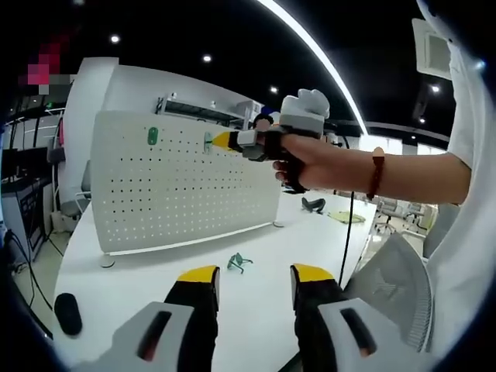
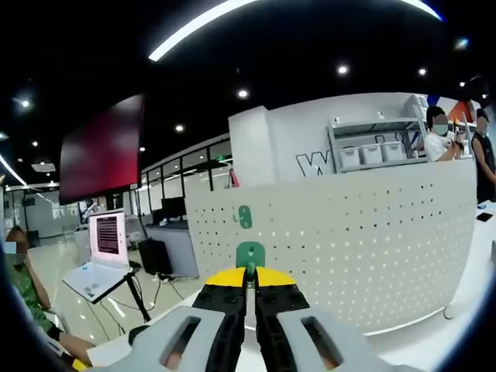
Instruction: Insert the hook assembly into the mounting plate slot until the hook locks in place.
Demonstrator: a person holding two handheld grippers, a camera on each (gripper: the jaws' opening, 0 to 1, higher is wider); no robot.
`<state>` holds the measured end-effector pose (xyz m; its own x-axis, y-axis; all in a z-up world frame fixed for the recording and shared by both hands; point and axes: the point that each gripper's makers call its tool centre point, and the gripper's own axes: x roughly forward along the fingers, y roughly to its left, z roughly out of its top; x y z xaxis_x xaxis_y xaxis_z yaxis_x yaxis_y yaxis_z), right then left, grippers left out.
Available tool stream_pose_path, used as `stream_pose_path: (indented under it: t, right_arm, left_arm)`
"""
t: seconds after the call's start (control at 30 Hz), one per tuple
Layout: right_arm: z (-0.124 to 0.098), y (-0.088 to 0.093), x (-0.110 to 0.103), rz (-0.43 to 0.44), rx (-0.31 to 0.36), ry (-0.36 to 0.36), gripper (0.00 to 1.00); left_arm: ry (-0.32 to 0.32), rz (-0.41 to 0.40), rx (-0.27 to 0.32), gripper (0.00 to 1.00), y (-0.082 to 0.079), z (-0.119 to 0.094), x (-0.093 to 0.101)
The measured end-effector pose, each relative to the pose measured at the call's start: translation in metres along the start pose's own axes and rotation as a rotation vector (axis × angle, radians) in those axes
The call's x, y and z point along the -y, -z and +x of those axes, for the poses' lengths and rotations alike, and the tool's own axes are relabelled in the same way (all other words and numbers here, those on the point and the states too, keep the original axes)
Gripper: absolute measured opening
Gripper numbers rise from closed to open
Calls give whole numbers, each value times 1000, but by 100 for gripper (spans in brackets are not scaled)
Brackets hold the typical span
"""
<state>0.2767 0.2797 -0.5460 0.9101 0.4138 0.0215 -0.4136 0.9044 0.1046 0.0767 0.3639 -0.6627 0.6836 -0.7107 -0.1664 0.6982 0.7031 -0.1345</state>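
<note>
A white pegboard mounting plate [image 1: 186,186] [image 2: 356,232] stands upright on the white table [image 1: 256,310]. One green hook [image 1: 152,136] [image 2: 245,217] sits in the plate near its top. My right gripper [image 1: 220,140] [image 2: 249,277], held in a person's hand, is shut on a second green hook [image 1: 208,141] [image 2: 249,253] and holds it against the plate's face. A third green hook [image 1: 239,262] lies loose on the table in front of the plate. My left gripper [image 1: 254,275] hovers low over the table, open, with nothing between its jaws.
A black object [image 1: 67,312] lies near the table's left edge. A dark item [image 1: 313,204] and a yellow-green one [image 1: 345,217] lie farther right. A mesh chair [image 1: 395,287] stands at the right. A screen on a stand [image 2: 105,256] and people stand beyond the plate.
</note>
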Motion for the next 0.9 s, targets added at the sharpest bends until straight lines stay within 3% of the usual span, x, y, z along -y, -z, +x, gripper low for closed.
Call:
stream_pose_path:
  t: [0.37, 0.9]
  right_arm:
    - [19, -12, 4, -25, 27, 34, 1]
    - [51, -30, 6, -82, 62, 83, 1]
  left_arm:
    - [-23, 19, -7, 56, -2, -5, -8]
    - [-33, 16, -1, 57, -1, -13, -21]
